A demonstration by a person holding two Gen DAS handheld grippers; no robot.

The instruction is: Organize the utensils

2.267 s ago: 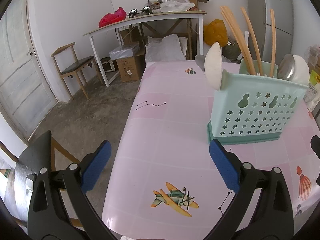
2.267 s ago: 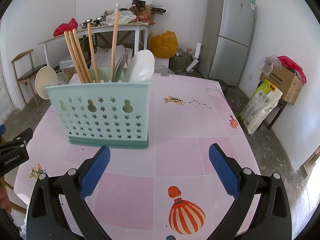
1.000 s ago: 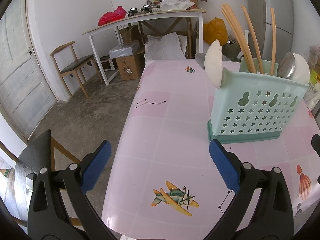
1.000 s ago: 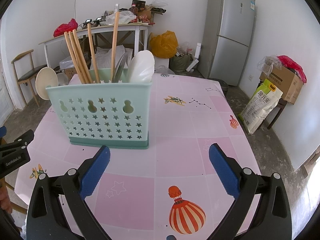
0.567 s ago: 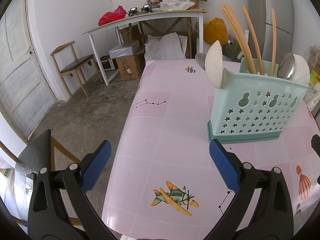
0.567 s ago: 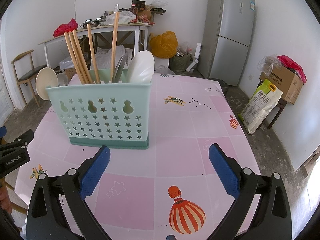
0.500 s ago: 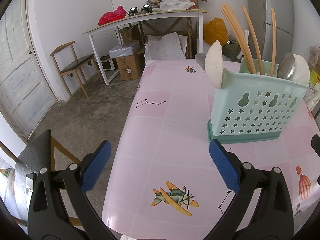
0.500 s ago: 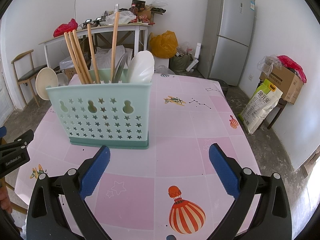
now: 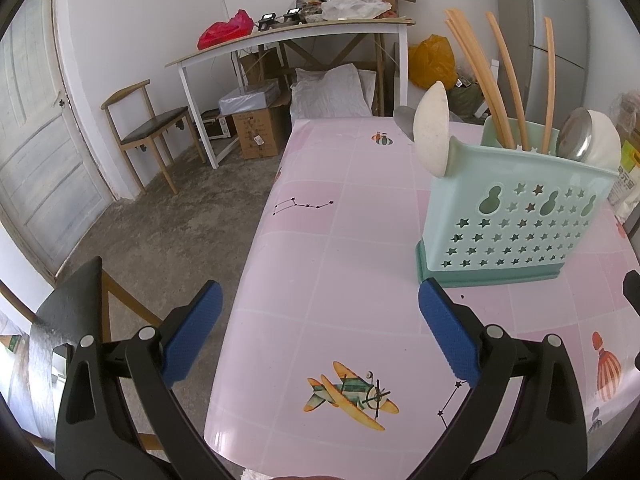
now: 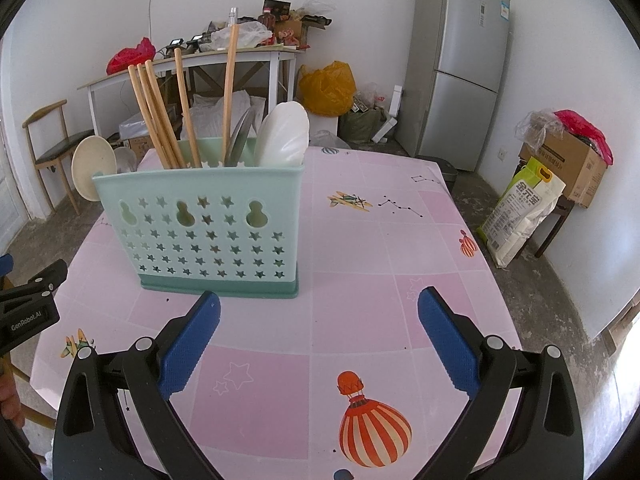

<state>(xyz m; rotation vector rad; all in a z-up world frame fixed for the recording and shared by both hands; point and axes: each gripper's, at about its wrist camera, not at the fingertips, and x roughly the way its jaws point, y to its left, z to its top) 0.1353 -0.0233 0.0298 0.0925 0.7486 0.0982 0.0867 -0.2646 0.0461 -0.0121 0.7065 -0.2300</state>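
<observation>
Lived-in home room: fridge point(image 10: 464, 64), pink dining table point(image 10: 360, 264), cluttered side table point(image 9: 296, 36), wooden chair point(image 9: 148, 128).

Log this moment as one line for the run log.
left gripper: open, empty | right gripper: open, empty | mint-green perforated plastic utensil holder: upright on pink table, holding wooden chopsticks and spoons | loose utensils: none seen

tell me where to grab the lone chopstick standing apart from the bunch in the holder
Grip the lone chopstick on its bare upper shaft, well above the holder rim, coming from above with the right tool. It stands nearly upright, with a gap to the bunch, so open jaws probably fit around it.
</observation>
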